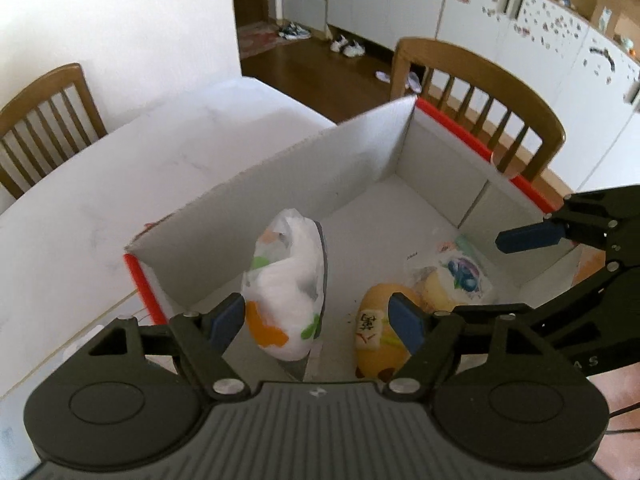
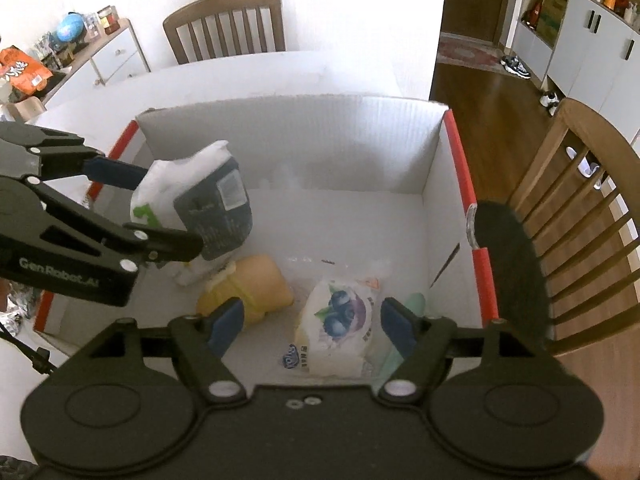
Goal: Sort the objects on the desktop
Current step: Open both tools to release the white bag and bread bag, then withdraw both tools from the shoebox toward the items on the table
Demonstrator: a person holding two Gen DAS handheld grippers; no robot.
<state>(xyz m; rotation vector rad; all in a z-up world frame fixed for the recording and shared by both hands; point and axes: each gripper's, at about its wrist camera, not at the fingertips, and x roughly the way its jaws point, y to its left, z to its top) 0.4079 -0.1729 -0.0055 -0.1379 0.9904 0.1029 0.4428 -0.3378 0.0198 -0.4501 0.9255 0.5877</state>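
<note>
With the white bag [image 1: 286, 284], yellow toy [image 1: 378, 338] and blueberry packet [image 2: 340, 326] lying in the box [image 2: 288, 140] on the tabletop [image 1: 120, 168], both your left gripper [image 1: 320, 322] and right gripper [image 2: 312, 326] hang above with jaws released, so I judge the drop-off done and your next move is fetching another object.

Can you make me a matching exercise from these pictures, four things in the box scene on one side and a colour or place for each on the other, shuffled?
Things:
1. box
2. white bag
3. yellow plush toy
4. blueberry packet

Descriptions:
A. stands upright near the left wall of the box, with orange and green marks
B. lies flat below the right tongs
C. white walls with red edges
D. lies in the middle of the box floor, with a tile printed on it

Pairs: 1-C, 2-A, 3-D, 4-B
</note>
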